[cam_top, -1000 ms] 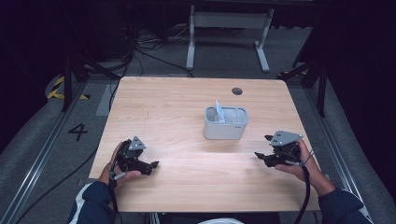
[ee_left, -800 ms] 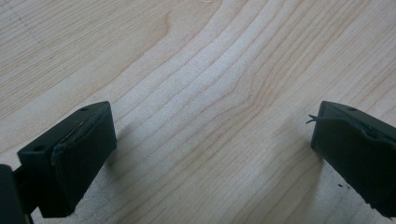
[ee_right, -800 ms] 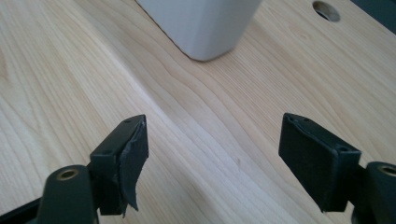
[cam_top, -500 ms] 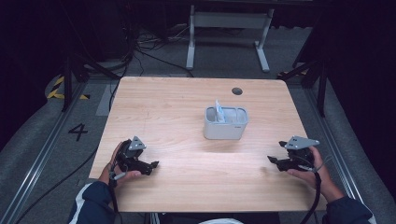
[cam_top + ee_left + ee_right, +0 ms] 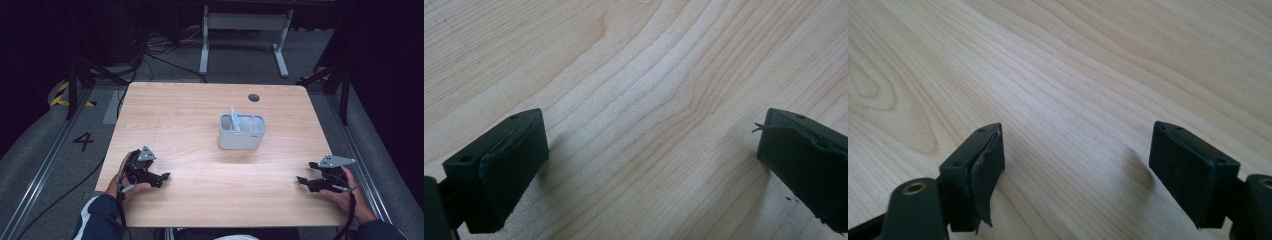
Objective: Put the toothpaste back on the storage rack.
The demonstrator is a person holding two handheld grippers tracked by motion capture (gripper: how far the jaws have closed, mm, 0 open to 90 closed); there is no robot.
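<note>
A grey two-compartment holder [image 5: 241,132] stands right of the table's middle, with a white item [image 5: 233,119] sticking up from its left compartment. My left gripper [image 5: 161,178] rests low at the front left of the wooden table [image 5: 190,107], held in a hand; its jaws stand wide apart over bare wood [image 5: 649,145]. My right gripper [image 5: 304,181] lies near the front right edge, also hand-held, jaws apart with nothing between them [image 5: 1075,165]. Both grippers are well away from the holder.
A dark round cable hole [image 5: 254,97] sits near the table's far edge. Beyond the table stand a white metal frame [image 5: 245,30] and cables on the floor. A floor marking "4" [image 5: 83,141] lies to the left.
My right gripper has moved back toward the person and rightward, ending lower near the front right edge. The left gripper has stayed put.
</note>
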